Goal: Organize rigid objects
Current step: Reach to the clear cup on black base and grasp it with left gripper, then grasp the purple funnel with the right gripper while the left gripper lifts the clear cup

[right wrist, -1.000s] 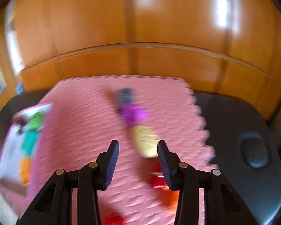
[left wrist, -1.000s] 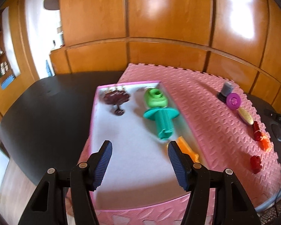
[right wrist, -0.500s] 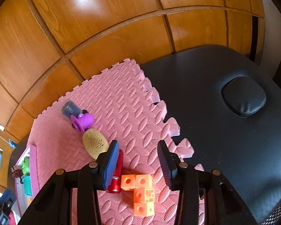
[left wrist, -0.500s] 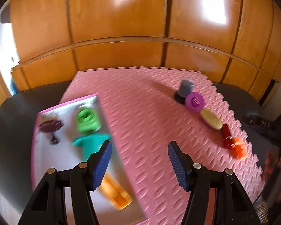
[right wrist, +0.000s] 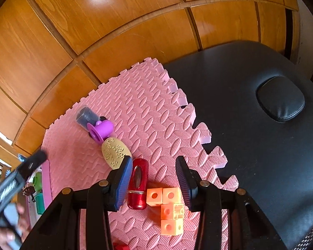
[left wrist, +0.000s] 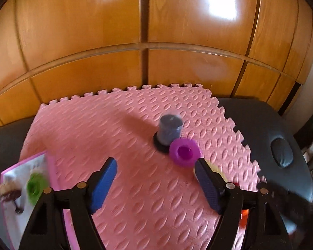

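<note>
The left gripper (left wrist: 154, 179) hangs over the pink foam mat (left wrist: 123, 141), its jaws opening with nothing between them; the purple cup (left wrist: 184, 152) and dark jar (left wrist: 170, 128) lie just ahead. The right gripper (right wrist: 154, 177) stands apart and empty — above the red capsule (right wrist: 137, 184) and orange cube block (right wrist: 170, 206); the gold oval (right wrist: 114, 153) lies beside its left pad.

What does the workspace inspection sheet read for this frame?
Surface: pink foam mat on a black padded table.
Job's things: grey cup, purple cup, gold oval, red tube, orange blocks loose on the mat; pink tray holds a green toy.
Clutter: nothing seen.
Grippers: left claw opening, nothing between; right claw open over tube and blocks.
Cables: nothing seen.
Surroundings: wooden panels.
</note>
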Action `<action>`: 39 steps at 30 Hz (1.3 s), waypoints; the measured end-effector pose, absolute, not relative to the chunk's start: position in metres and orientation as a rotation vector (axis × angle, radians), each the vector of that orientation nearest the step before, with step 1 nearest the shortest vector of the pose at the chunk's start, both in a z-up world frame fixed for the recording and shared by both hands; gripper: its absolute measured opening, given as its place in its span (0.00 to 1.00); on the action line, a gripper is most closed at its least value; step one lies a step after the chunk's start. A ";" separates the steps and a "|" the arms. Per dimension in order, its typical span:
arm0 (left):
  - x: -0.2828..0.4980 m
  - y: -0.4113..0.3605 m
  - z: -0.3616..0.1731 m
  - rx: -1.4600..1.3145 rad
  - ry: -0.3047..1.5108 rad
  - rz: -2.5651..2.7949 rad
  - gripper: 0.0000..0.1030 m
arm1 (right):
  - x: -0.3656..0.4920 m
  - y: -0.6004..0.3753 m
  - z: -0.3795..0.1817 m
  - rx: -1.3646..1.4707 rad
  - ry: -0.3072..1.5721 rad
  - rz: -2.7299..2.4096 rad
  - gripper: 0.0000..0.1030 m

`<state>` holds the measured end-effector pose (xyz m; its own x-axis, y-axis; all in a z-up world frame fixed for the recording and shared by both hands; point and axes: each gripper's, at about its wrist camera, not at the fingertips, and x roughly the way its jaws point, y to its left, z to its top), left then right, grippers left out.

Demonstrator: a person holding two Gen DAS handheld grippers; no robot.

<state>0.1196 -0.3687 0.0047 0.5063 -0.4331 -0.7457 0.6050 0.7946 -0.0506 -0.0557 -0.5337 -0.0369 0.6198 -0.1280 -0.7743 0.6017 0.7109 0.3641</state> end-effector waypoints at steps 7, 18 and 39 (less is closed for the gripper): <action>0.151 -0.421 -0.019 0.285 0.854 -0.637 0.79 | -0.049 -0.531 -0.041 0.662 0.828 -0.434 0.42; 0.193 -0.435 -0.049 0.203 0.948 -0.652 0.42 | -0.044 -0.527 -0.047 0.647 0.857 -0.415 0.42; 0.099 -0.267 0.006 0.116 0.864 -0.679 0.42 | -0.008 -0.489 -0.039 0.473 0.891 -0.220 0.57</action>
